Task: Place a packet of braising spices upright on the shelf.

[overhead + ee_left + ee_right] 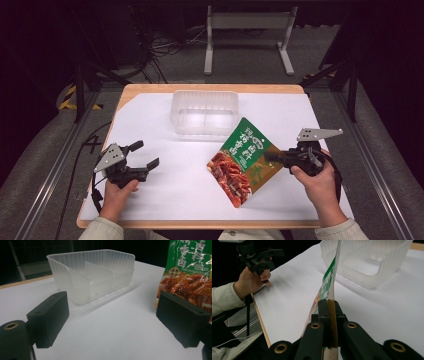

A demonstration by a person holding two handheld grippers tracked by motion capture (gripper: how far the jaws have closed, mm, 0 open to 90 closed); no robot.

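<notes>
A green and red food pouch [242, 162] hangs lifted over the white table cover, tilted, pinched at its right edge by my right gripper [272, 157]. In the right gripper view the jaws are shut on the pouch's edge [331, 307], and the pouch [327, 280] stands edge-on ahead. My left gripper [145, 155] rests at the table's left, open with nothing between its jaws. From the left gripper view, the pouch [190, 272] hangs to the right, beyond the right jaw. A clear plastic tub [205, 114] with inner dividers stands at the table's back middle.
The tub [92, 275] shows ahead of the left gripper, and in the right gripper view the tub [372, 262] lies past the pouch. A white sheet [165, 185] covers the wooden table. A metal stand [247, 30] and cables lie on the floor behind.
</notes>
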